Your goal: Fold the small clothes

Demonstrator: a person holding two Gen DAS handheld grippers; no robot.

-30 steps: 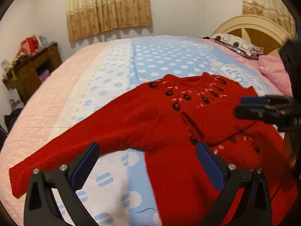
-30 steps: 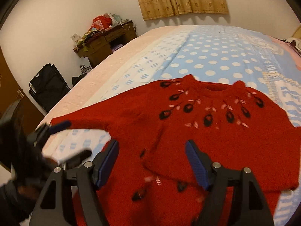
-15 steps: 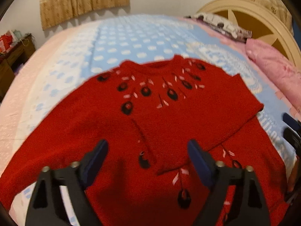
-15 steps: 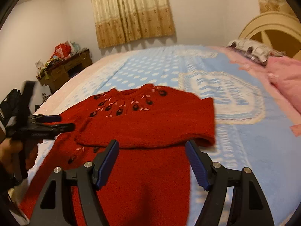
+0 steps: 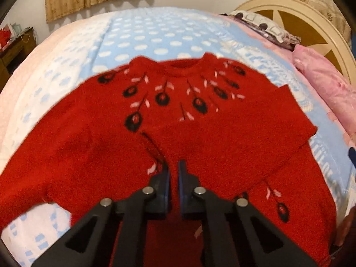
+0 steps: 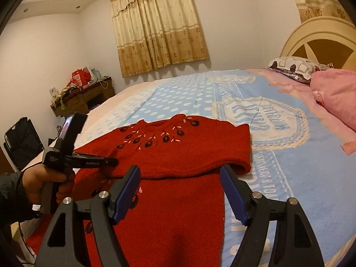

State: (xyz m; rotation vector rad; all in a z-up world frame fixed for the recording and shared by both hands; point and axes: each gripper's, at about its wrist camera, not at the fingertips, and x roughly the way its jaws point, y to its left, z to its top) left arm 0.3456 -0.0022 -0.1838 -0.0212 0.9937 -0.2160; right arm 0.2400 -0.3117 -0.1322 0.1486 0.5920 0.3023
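Note:
A red knitted sweater with black and pink flower embroidery lies flat on the bed, neck away from me. Its right sleeve is folded across the chest; the left sleeve stretches out to the left. My left gripper is shut, its tips low over the folded sleeve's cuff at the sweater's middle; I cannot tell if cloth is pinched. The sweater also shows in the right wrist view. My right gripper is open and empty above the sweater's lower body. The left gripper appears there at the sweater's left side.
The bed has a blue, white-dotted cover with pink borders. Pink and patterned pillows lie by the headboard at the right. A cluttered wooden desk and a black folding chair stand left of the bed.
My left gripper has closed from wide open and moved in over the folded sleeve's cuff. My right gripper has drawn back slightly and stays open.

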